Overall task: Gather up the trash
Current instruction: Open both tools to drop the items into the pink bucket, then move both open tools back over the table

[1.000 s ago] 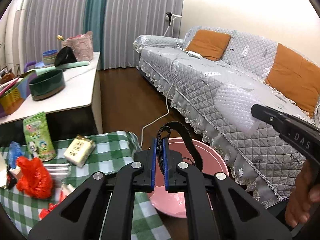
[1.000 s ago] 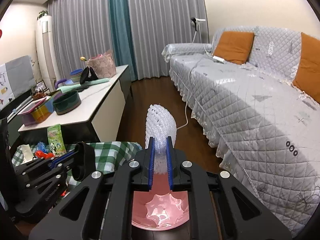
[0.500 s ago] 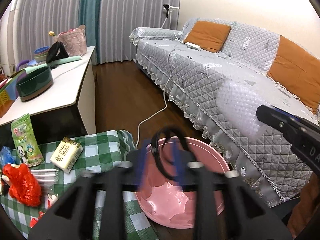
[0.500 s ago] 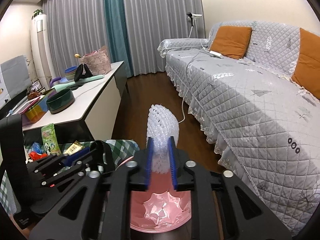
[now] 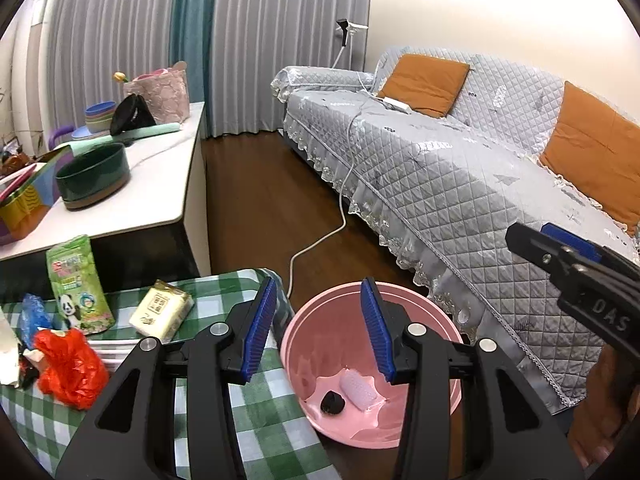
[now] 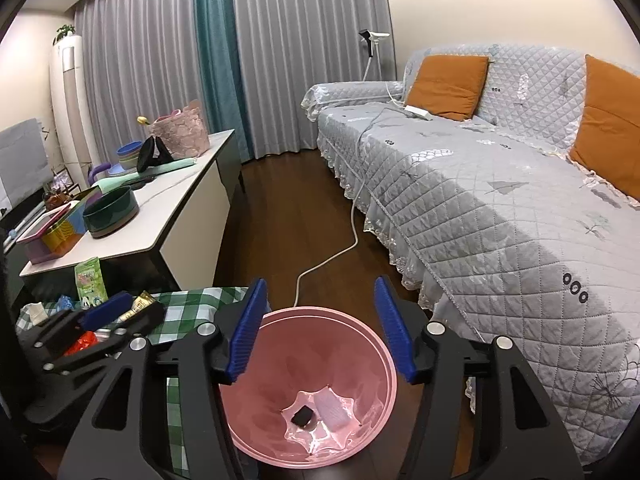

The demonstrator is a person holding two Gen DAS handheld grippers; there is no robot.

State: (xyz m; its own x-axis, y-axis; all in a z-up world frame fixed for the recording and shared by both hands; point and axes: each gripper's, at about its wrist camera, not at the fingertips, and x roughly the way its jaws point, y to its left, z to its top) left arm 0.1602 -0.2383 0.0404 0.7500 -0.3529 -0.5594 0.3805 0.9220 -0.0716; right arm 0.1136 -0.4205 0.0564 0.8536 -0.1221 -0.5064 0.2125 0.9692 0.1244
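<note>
Both tools hang over the pink bin (image 6: 312, 392), tilted downward. The right gripper (image 6: 320, 330) has its blue-padded jaws spread wide and grasps nothing; it sits directly above the bin's mouth. The left gripper (image 5: 320, 330) is likewise released, jaws far apart, its left finger over the tablecloth edge and its right finger over the bin.

A long grey quilted sofa (image 5: 460, 184) fills the right of the room, with orange cushions (image 5: 424, 84) at its far side. Dark wood floor runs between it and a white-topped sideboard (image 5: 160, 188) on the left; grey and teal curtains (image 6: 248, 60) hang at the far wall. A white cable (image 6: 340, 252) trails from the sofa across the floor.

Near left, a green checked tablecloth (image 5: 248, 420) holds a red plastic bag (image 5: 70, 368), a green panda packet (image 5: 76, 284) and a pale tissue pack (image 5: 160, 310).

At the bottom of the bin lie a roll of bubble wrap (image 5: 358, 390) and a small black lump (image 5: 332, 402), side by side.

The right tool's body reads "DAS" in the left view.
</note>
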